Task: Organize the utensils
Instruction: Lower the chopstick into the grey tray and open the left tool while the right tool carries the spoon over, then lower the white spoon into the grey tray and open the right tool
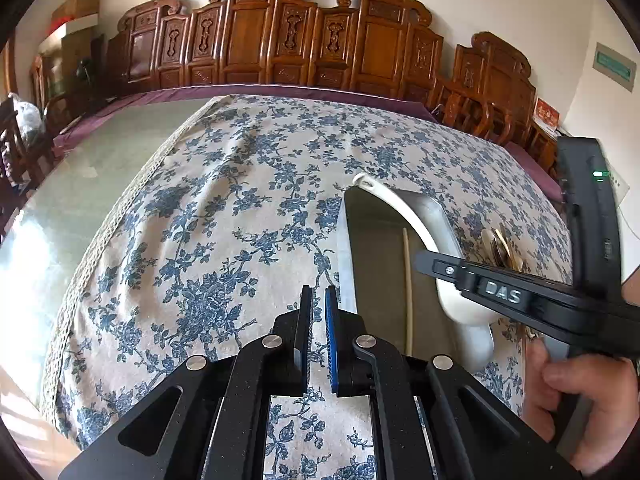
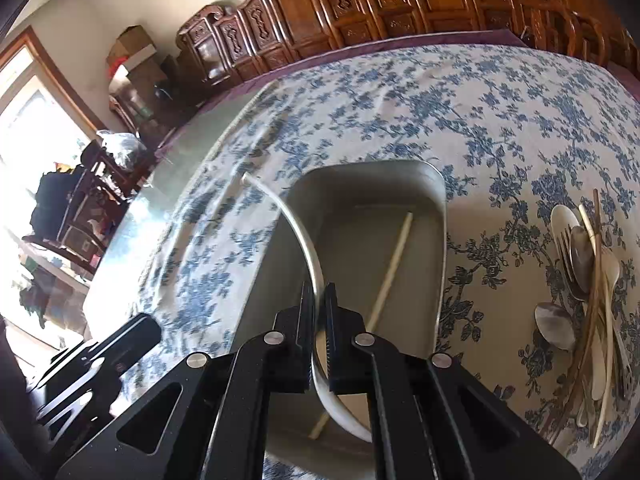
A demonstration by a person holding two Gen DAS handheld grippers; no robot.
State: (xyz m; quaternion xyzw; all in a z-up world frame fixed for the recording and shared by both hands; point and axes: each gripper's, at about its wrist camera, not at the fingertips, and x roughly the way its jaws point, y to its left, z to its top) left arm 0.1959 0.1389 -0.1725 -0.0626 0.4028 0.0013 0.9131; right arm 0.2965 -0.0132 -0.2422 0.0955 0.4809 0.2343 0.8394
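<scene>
Counter cloth [image 2: 400, 92] with blue flowers fills both views. Left claw [image 1: 319, 322], lower centre of the left wrist view, is clenched with nothing between its pads, hovering over the cloth just left of the tray. White tray [image 2: 436, 188] sits centre frame in the right wrist view, one pale chopstick [image 2: 390, 268] lying diagonally inside. Right claw [image 2: 319, 320], lower centre, is grasping the tray's near rim, its pads pinching the rim wall. Utensil pile [image 2: 588, 280] lies at right of frame on the cloth, apart from the tray: spoons, a fork, more chopsticks.

Judgement: tray is being positioned. Keep the rim pinch firm, move low and level so the chopstick does not slide out, stop near the pile.

Hard to tell: pile count, items overlap; the claw covers the tray's near end.
</scene>
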